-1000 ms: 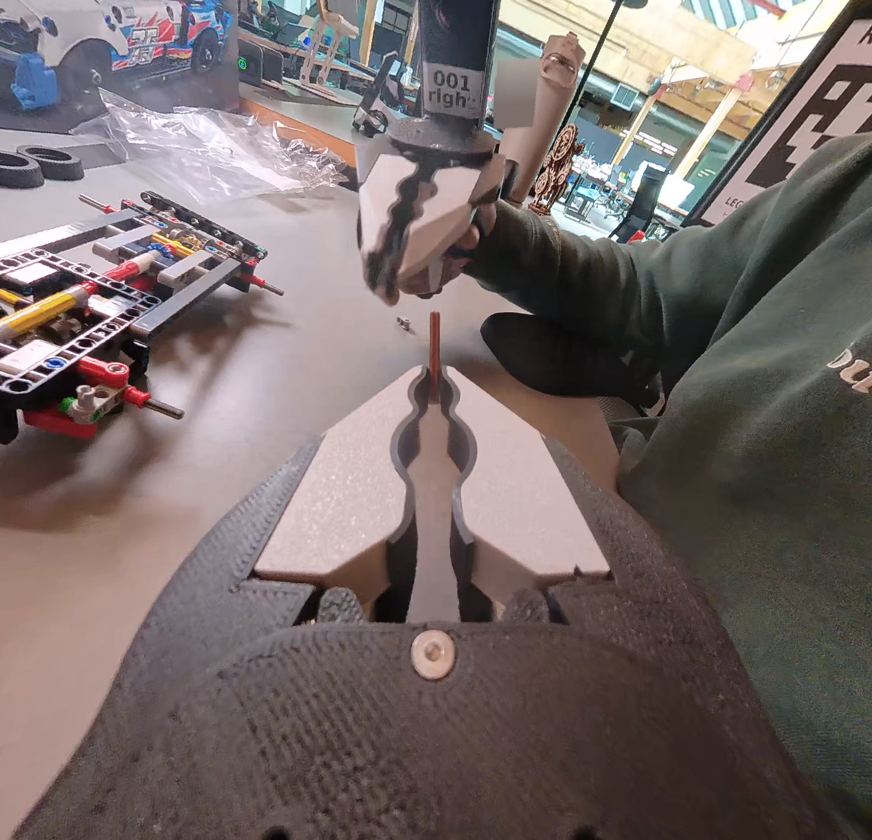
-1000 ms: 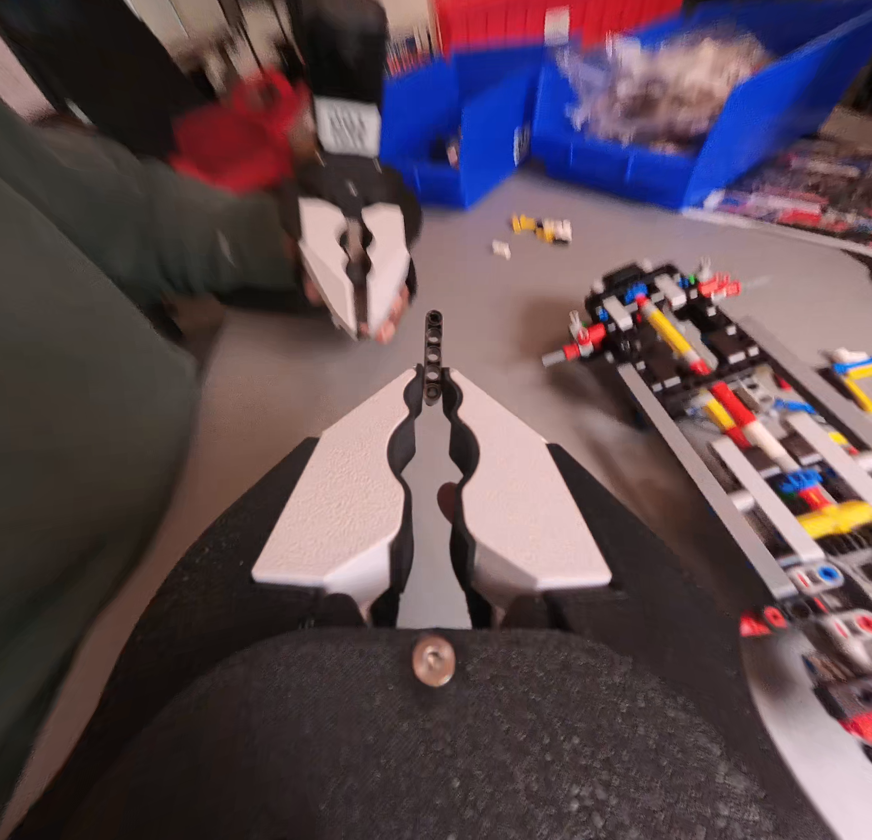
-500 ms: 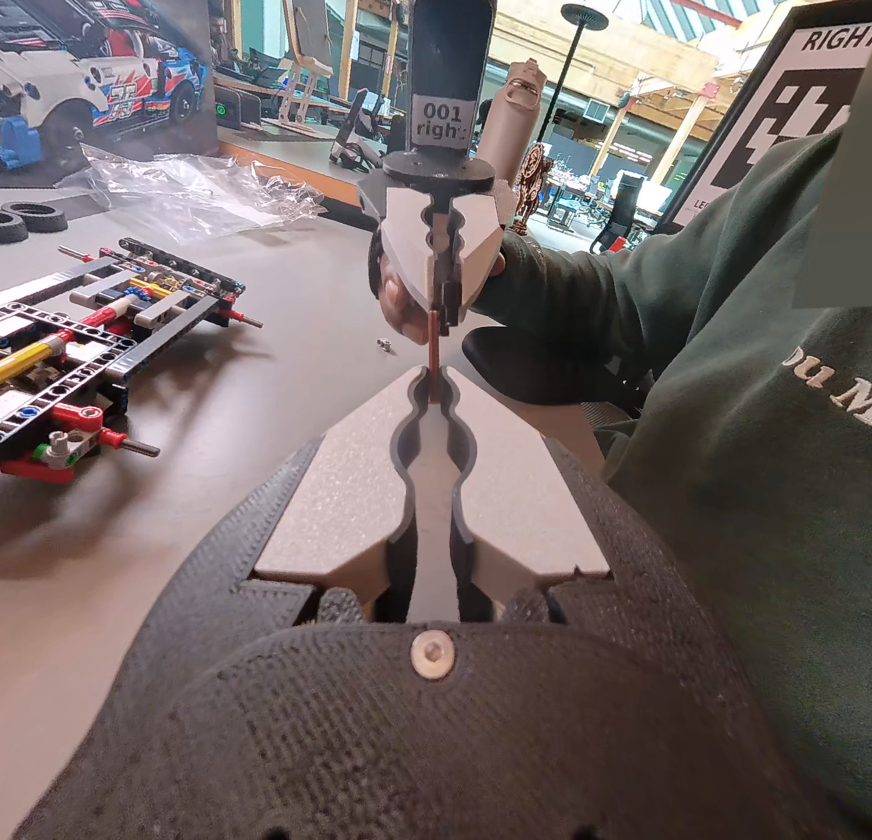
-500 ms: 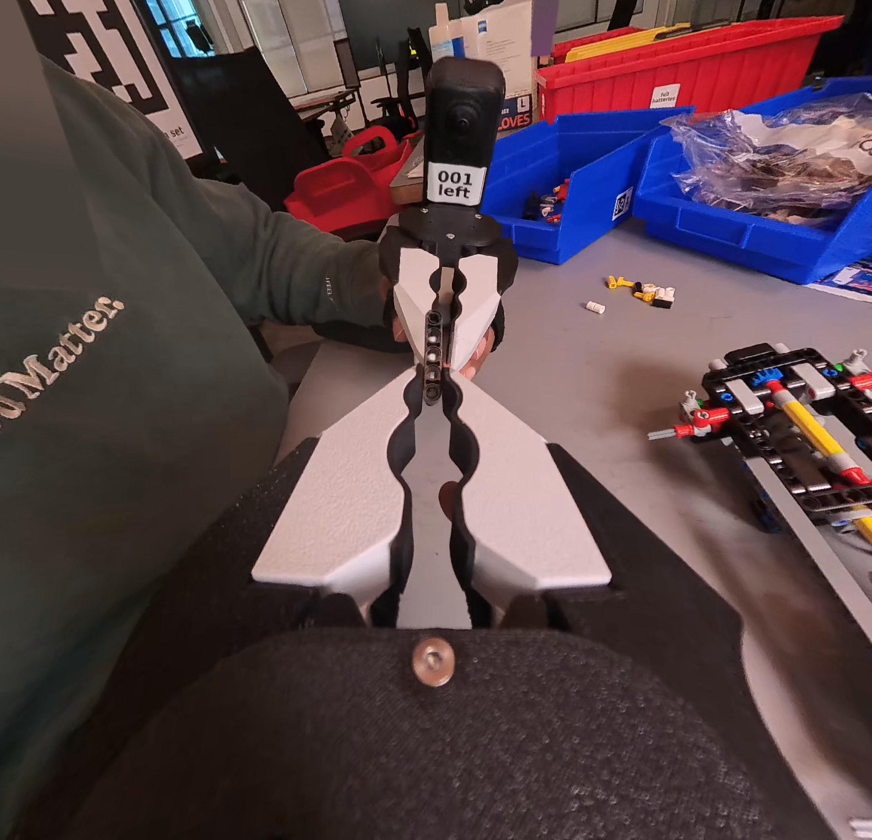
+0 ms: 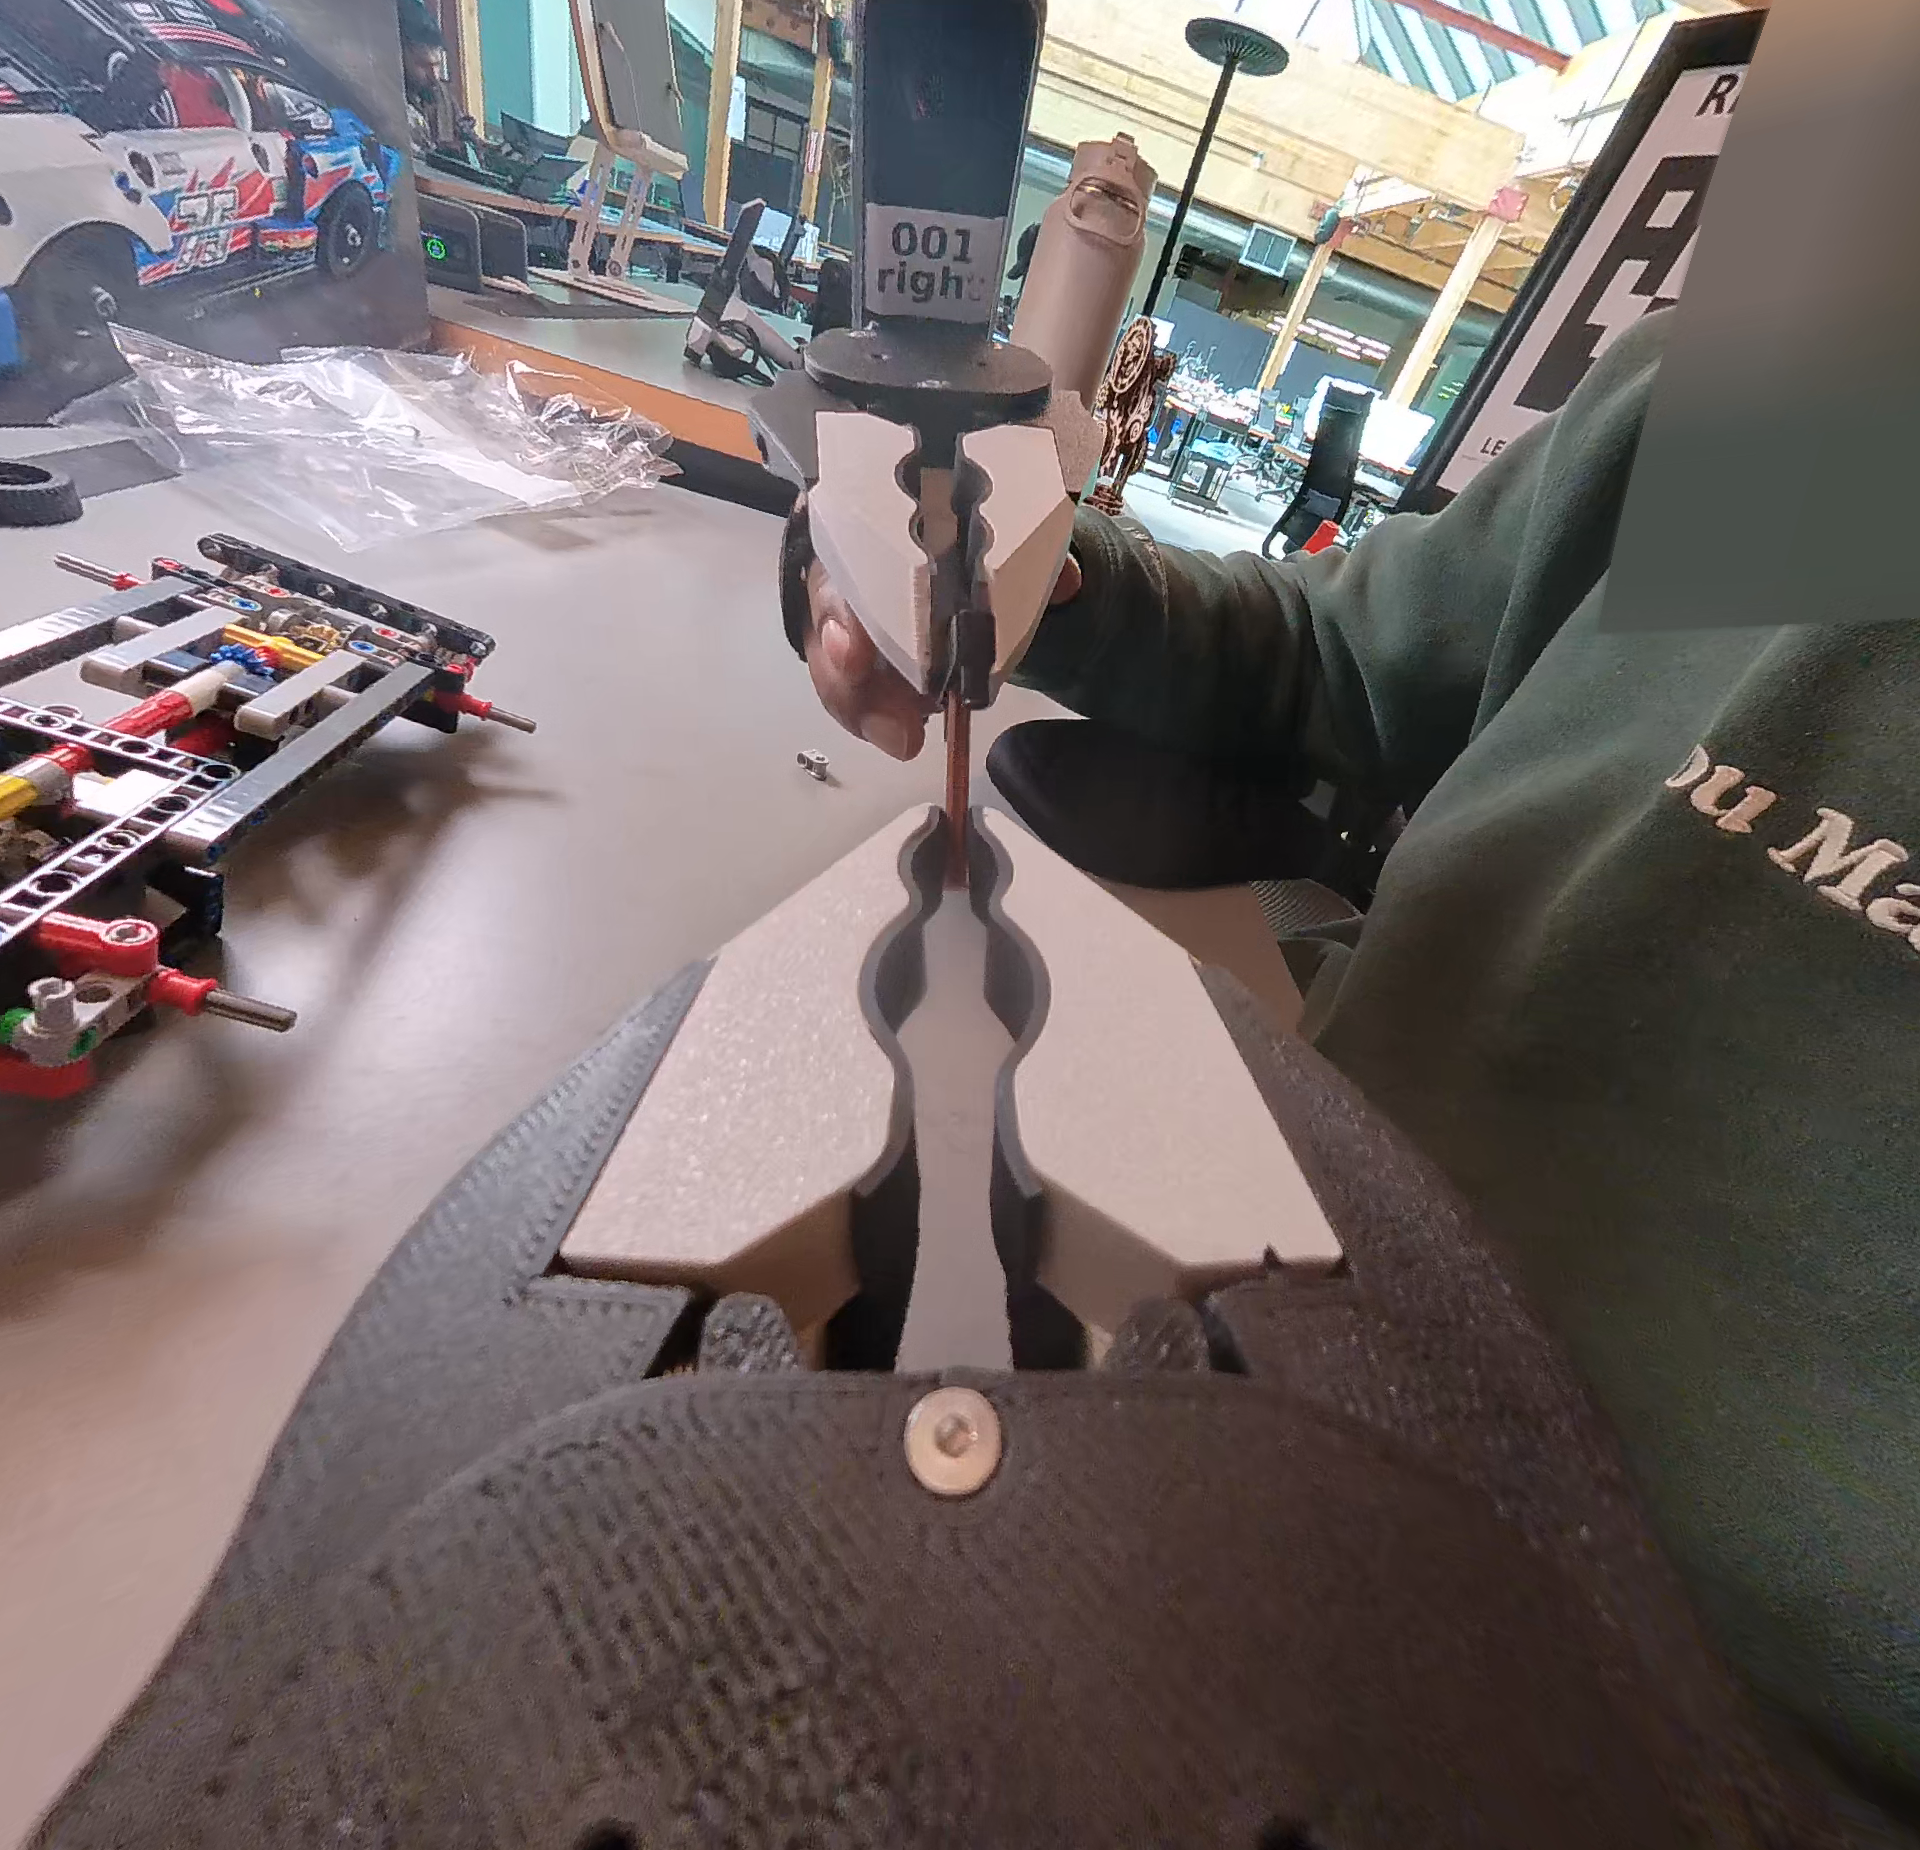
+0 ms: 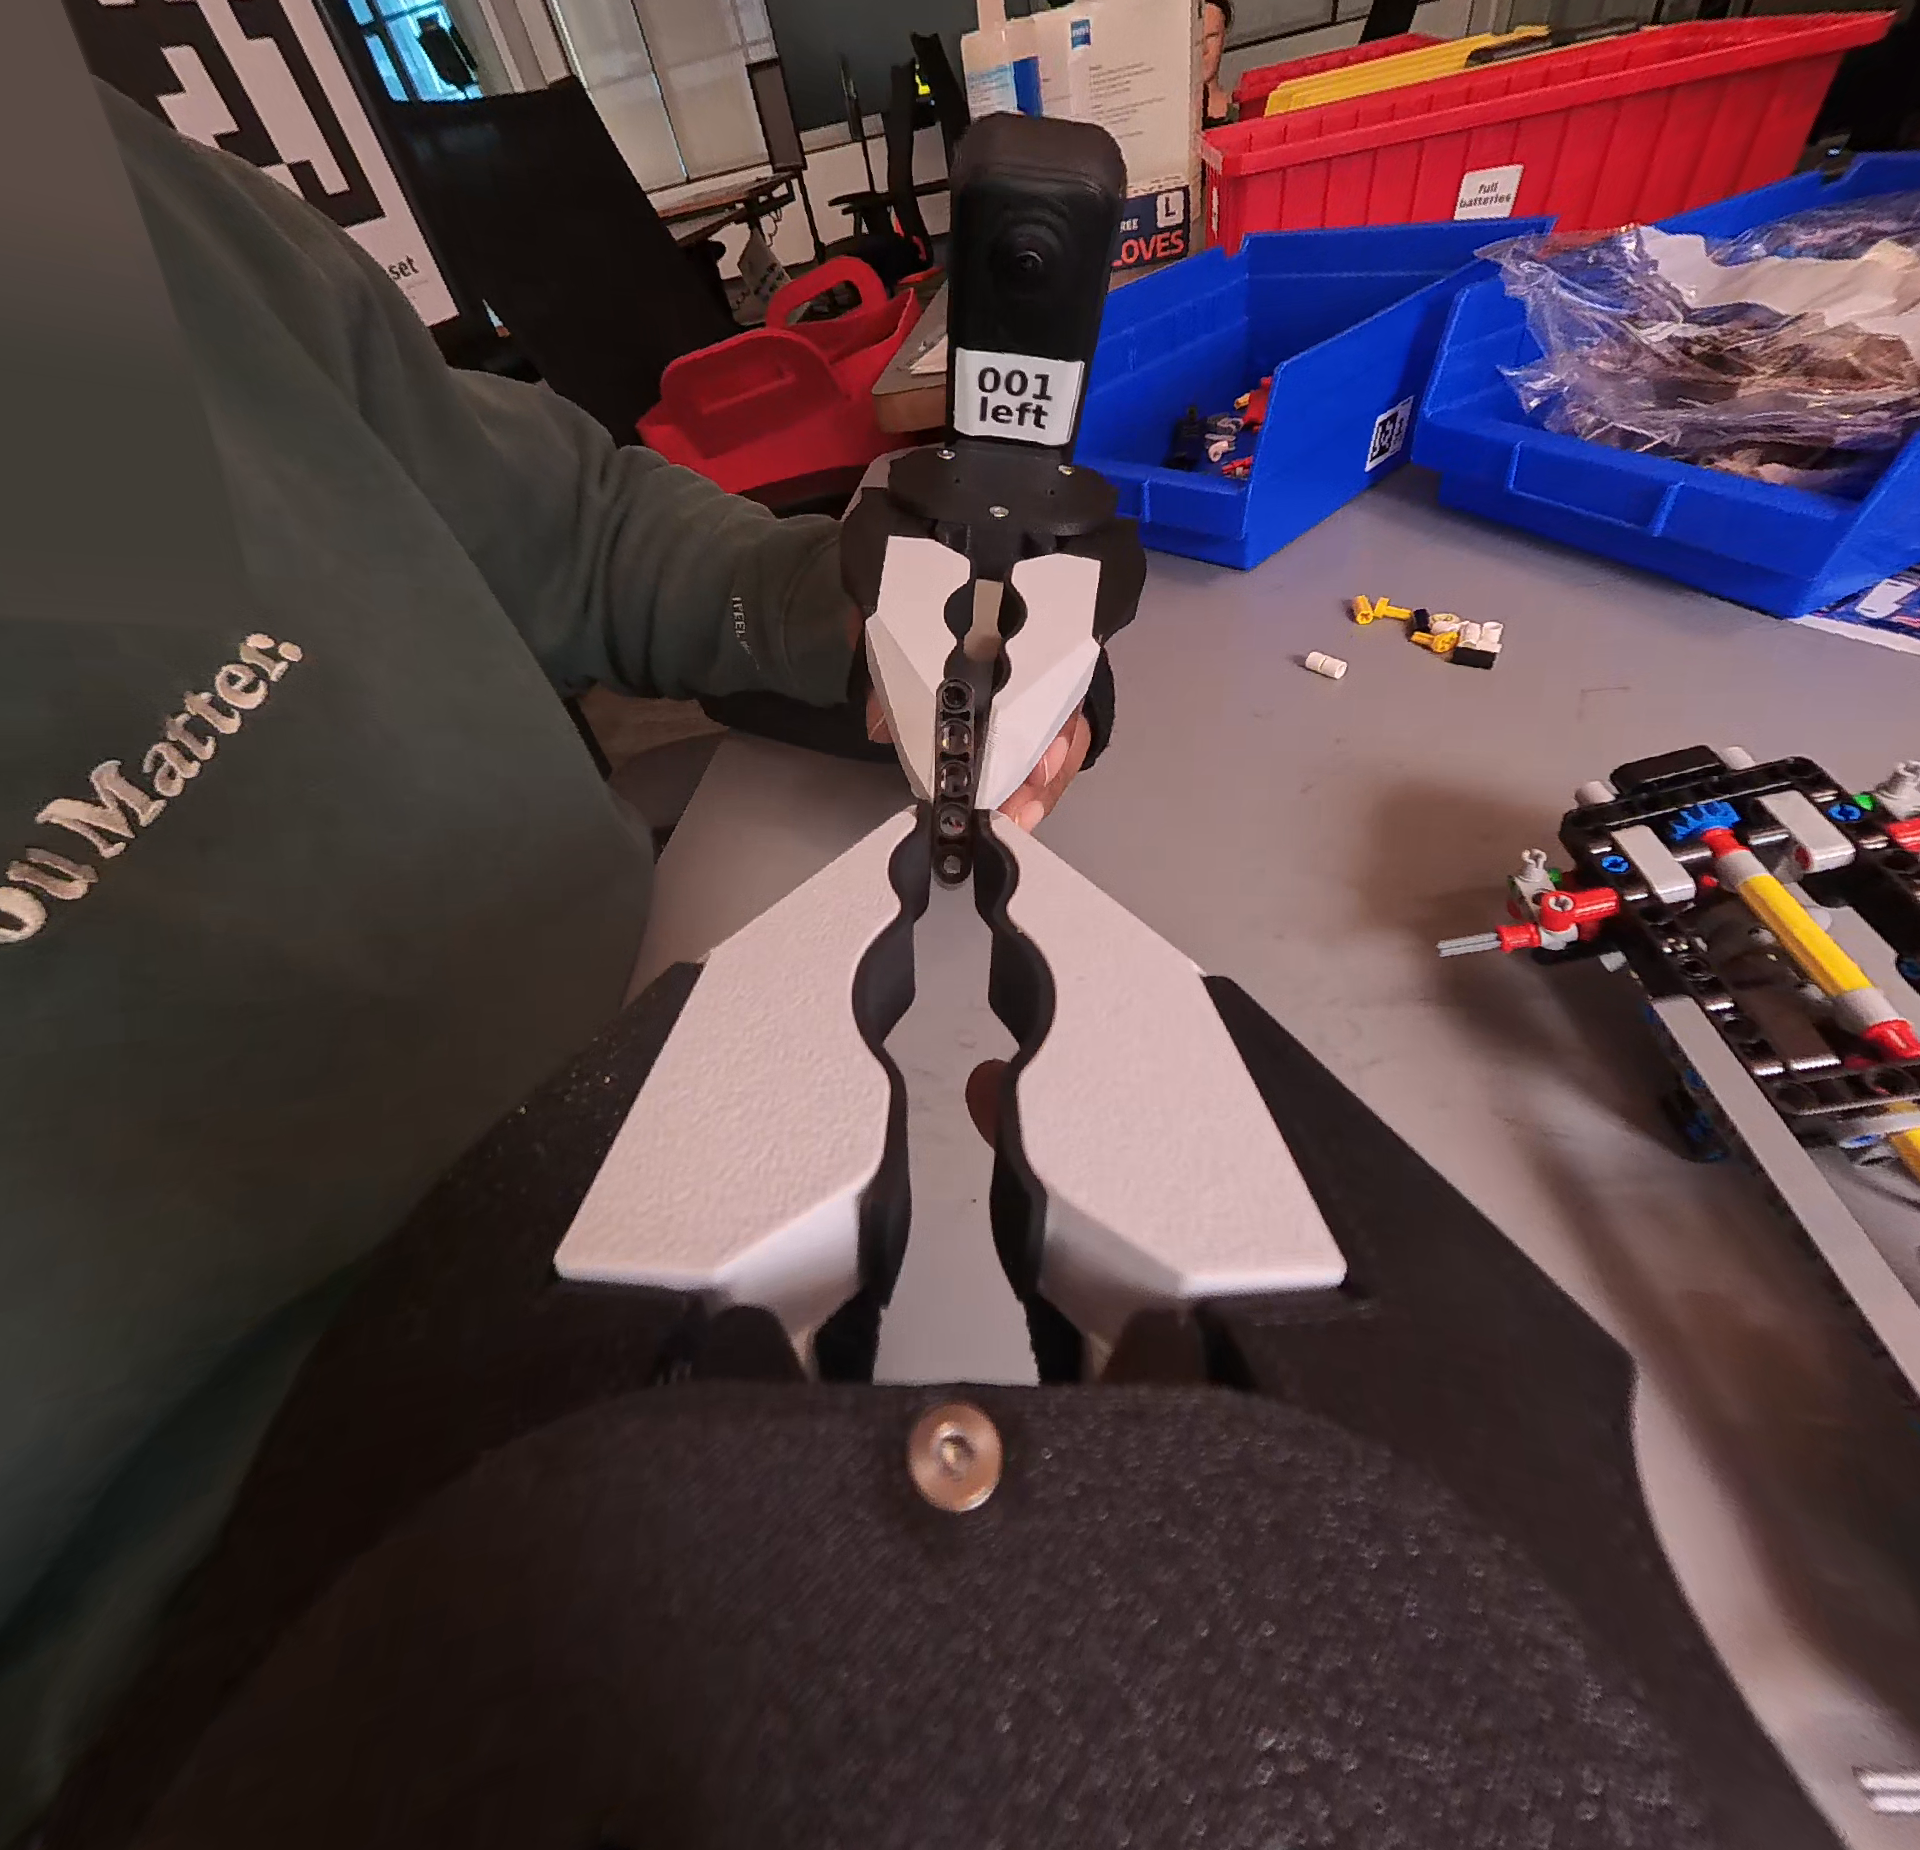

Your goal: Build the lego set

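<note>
My left gripper (image 5: 956, 829) is shut on a thin brown axle (image 5: 958, 782) that points forward from its tips. My right gripper (image 6: 954, 844) is shut on a short black beam with holes (image 6: 954, 761). The two grippers face each other tip to tip above the table's near edge. In the left wrist view the right gripper (image 5: 951, 678) holds the beam (image 5: 972, 647) against the far end of the axle. In the right wrist view the left gripper (image 6: 971, 792) sits just behind the beam, and the axle is hidden. The part-built chassis (image 5: 208, 678) (image 6: 1766, 927) lies on the table to the side.
A small grey piece (image 5: 816, 761) lies on the table near the grippers. A clear plastic bag (image 5: 395, 429), a tyre (image 5: 36, 496) and the set's box (image 5: 197, 138) are behind the chassis. Blue bins (image 6: 1299, 387) and loose small pieces (image 6: 1434, 631) stand farther off. The person's green sleeve (image 5: 1299, 637) is close by. Left and right tips are no more than a few centimetres apart.
The two grippers have come together: the right one swung in front of the left, and the beam's end now meets the axle's tip. Both stayed shut.
</note>
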Demonstrator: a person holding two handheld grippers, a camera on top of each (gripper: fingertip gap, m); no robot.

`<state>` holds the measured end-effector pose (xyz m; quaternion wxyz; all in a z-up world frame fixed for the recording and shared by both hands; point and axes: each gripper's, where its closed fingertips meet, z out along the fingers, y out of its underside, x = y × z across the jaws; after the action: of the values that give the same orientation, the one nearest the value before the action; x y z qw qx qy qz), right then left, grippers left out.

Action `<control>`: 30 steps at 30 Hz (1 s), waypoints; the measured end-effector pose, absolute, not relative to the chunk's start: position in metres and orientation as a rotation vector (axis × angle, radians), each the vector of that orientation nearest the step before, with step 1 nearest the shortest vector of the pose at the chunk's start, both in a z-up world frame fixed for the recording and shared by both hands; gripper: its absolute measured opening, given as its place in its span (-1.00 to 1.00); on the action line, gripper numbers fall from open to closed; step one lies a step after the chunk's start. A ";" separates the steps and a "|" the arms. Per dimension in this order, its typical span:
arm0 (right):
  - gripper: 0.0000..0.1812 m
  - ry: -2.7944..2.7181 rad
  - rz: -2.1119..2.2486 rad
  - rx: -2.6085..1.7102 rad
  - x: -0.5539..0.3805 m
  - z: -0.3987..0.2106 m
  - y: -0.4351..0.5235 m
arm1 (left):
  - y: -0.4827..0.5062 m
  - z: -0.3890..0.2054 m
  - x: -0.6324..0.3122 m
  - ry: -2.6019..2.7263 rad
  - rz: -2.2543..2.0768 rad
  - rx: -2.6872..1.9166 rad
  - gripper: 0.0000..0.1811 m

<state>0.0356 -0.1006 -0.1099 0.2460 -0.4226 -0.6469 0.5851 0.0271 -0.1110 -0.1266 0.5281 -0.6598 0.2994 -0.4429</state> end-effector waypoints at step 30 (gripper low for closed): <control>-0.91 -1.884 1.423 -1.220 0.027 -0.138 -0.113 | -0.111 -0.136 0.029 0.720 -1.046 -1.622 -0.98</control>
<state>0.0268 -0.1126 -0.1382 0.2396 -0.4458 -0.6882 0.5198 0.0292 -0.1105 -0.1363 0.5147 -0.6750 0.2997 -0.4354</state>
